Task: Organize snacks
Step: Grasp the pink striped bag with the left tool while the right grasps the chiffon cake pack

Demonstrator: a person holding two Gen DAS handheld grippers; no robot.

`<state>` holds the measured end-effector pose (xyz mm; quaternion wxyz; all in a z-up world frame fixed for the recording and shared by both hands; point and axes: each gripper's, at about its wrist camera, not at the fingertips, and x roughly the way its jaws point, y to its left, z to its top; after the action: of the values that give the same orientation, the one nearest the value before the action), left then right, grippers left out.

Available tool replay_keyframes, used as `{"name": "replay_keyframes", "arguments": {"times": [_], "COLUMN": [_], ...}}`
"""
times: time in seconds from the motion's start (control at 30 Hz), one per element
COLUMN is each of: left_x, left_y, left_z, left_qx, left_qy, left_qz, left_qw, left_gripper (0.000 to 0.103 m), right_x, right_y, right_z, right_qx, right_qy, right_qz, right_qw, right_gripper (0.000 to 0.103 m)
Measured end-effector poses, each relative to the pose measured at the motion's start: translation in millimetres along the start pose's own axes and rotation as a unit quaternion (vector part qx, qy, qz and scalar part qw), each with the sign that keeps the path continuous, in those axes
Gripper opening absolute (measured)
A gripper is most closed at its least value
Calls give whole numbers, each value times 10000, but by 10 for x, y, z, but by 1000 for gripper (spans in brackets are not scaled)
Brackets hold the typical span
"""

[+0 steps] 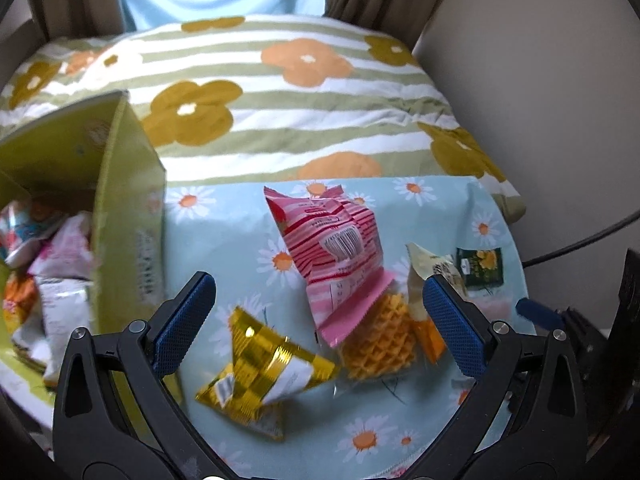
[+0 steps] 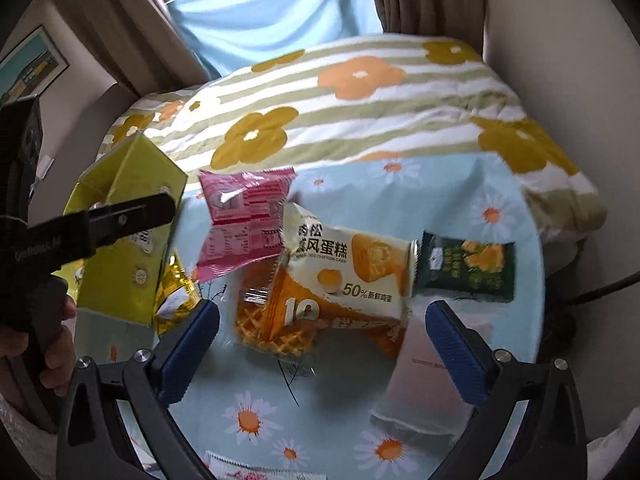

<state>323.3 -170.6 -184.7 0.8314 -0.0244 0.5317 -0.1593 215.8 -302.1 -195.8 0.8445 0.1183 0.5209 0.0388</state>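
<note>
Left wrist view: the left gripper (image 1: 318,320) hangs spread wide and empty over the daisy cloth (image 1: 224,248). Nearest lies the gold packet (image 1: 260,372), beside the green box (image 1: 128,216); further on, the waffle pack (image 1: 376,340), overlapped by the pink packet (image 1: 336,256). The right gripper (image 2: 322,344) is likewise released above the chiffon cake pack (image 2: 352,276). These look light, crinkly and crushable; better pinch a sealed edge.

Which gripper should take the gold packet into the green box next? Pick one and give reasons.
Left. The left gripper hangs open right over the gold packet, with the green box just beside it. The right gripper is open above the chiffon cake packet, farther from both.
</note>
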Motion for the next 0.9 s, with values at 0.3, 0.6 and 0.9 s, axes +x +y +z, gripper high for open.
{"name": "replay_keyframes", "arguments": {"times": [0.3, 0.6, 0.9], "left_x": [664, 1003, 1014], "left_y": [61, 29, 24], "left_z": [152, 180, 184], "left_qx": [2, 96, 242], "left_qy": [522, 786, 736], "left_qz": [-261, -458, -668], "left_qw": [9983, 9958, 9947], "left_gripper": [103, 87, 58], "right_x": [396, 605, 667], "right_y": [-56, -123, -125], "right_z": [76, 81, 86], "right_qx": [195, 323, 342], "right_qy": [164, 219, 174], "right_qz": [-250, -125, -72], "right_qw": [9994, 9992, 9992], "right_gripper": [103, 103, 103]}}
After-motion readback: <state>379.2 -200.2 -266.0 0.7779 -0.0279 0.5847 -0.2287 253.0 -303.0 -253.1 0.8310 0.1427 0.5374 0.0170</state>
